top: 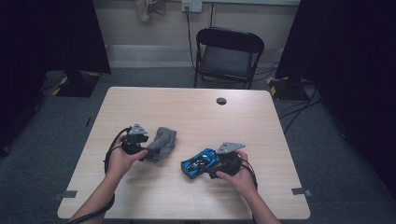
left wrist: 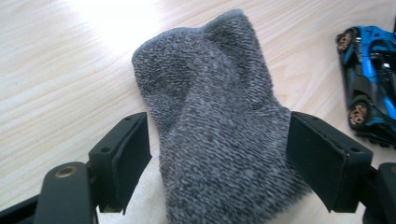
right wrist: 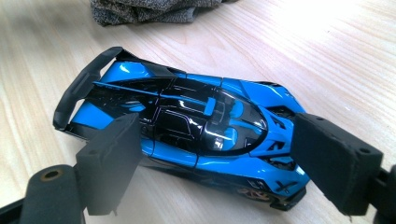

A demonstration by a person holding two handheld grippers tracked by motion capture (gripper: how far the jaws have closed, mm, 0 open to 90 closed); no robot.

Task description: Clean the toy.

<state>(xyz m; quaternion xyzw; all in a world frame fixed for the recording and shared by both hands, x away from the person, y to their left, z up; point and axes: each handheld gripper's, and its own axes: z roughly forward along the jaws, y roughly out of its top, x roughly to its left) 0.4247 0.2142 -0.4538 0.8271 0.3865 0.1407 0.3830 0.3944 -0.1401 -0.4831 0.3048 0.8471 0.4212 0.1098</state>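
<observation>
High view: a person's two hands work over a pale wooden table, each holding a gripper. The left gripper stands open astride a grey knitted sock, which lies left of the table's middle; its pads are not pressing the fabric. The right gripper is likewise open around a blue and black toy car lying nearer the table's near edge, right of the sock. Both things appear either set down or about to be picked up; a grasp would call for closing the jaws.
</observation>
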